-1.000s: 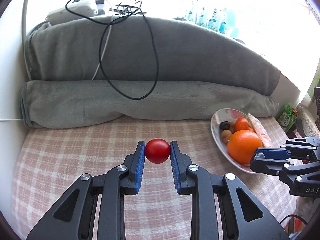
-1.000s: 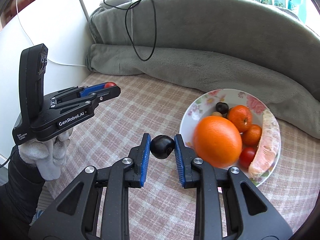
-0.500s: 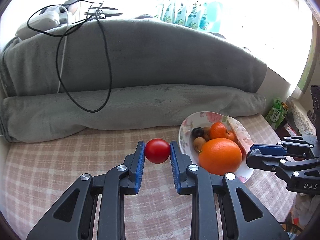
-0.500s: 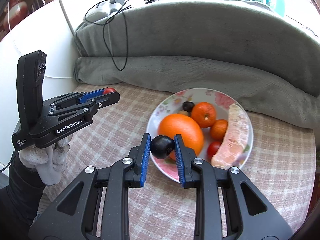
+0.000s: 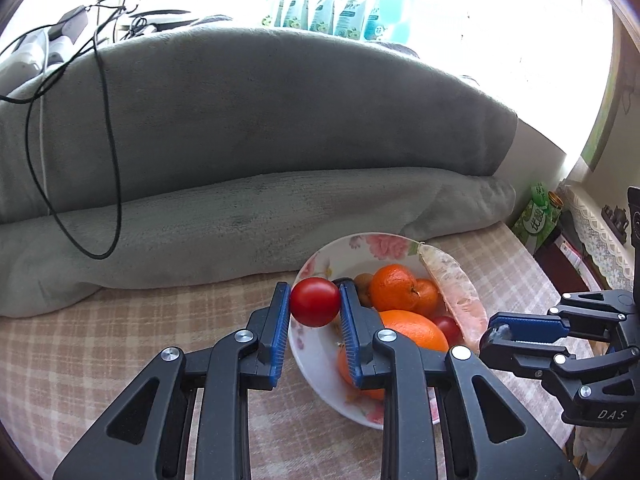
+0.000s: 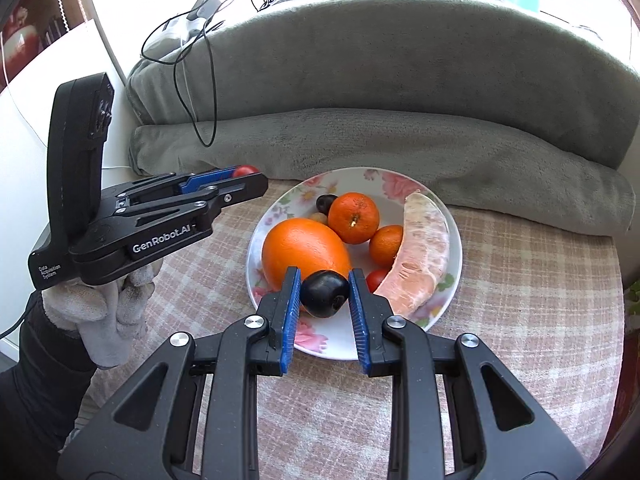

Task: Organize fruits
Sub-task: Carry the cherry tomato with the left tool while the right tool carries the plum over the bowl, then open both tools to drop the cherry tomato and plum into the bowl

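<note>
My left gripper [image 5: 315, 307] is shut on a red cherry tomato [image 5: 315, 301] and holds it above the near left rim of the floral plate [image 5: 320, 352]. My right gripper [image 6: 325, 295] is shut on a dark plum [image 6: 324, 293] above the plate's [image 6: 340, 336] front edge. The plate holds a large orange [image 6: 304, 252], two tangerines [image 6: 354, 218], a pomelo segment [image 6: 420, 248], a small tomato [image 6: 378, 279] and a dark fruit [image 6: 326, 202]. The left gripper also shows in the right wrist view [image 6: 244, 178], left of the plate.
The plate lies on a pink checked cloth [image 6: 520, 300]. Grey rolled blankets [image 5: 240, 160] lie behind it, with black cables [image 5: 108, 120] over them. Green packets [image 5: 536, 216] stand at the right edge. Bottles [image 5: 332, 8] line the windowsill.
Both grippers have moved toward the plate with their fruit. The tomato now hangs over the plate's left rim and the plum over its front edge.
</note>
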`<action>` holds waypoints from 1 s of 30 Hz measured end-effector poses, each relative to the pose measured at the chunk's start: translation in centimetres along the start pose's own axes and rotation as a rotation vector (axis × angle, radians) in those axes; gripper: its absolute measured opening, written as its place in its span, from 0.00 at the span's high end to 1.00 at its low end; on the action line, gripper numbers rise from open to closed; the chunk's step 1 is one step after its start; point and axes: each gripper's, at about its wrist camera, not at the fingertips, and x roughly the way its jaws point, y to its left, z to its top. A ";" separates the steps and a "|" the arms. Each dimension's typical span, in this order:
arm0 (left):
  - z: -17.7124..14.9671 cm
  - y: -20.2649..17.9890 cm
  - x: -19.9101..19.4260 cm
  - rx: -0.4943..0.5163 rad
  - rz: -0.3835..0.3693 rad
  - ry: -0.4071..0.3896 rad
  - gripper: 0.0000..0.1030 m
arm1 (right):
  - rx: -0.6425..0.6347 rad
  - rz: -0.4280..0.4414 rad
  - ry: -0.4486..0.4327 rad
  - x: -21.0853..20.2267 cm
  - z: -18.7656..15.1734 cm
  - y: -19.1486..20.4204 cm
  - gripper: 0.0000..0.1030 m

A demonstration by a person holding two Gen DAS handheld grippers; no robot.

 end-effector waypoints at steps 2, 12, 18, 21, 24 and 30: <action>0.2 -0.3 0.4 0.003 0.001 0.004 0.78 | 0.005 0.004 0.006 0.1 -0.1 -0.2 0.75; 0.8 -1.4 1.4 0.022 -0.019 0.017 0.78 | 0.004 0.012 0.012 0.6 -0.2 -0.6 0.75; 0.8 -1.8 1.6 0.030 -0.028 0.022 0.78 | -0.001 0.006 0.015 0.9 -0.3 -0.4 0.75; 0.8 -1.8 1.7 0.030 -0.029 0.024 0.78 | -0.001 0.003 0.015 1.0 -0.2 -0.4 0.75; 0.9 -1.7 1.7 0.029 -0.029 0.026 0.78 | -0.001 0.000 0.018 1.1 -0.3 -0.3 0.75; 0.8 -1.7 1.8 0.029 -0.031 0.029 0.78 | -0.001 -0.005 0.025 1.6 -0.3 -0.2 0.75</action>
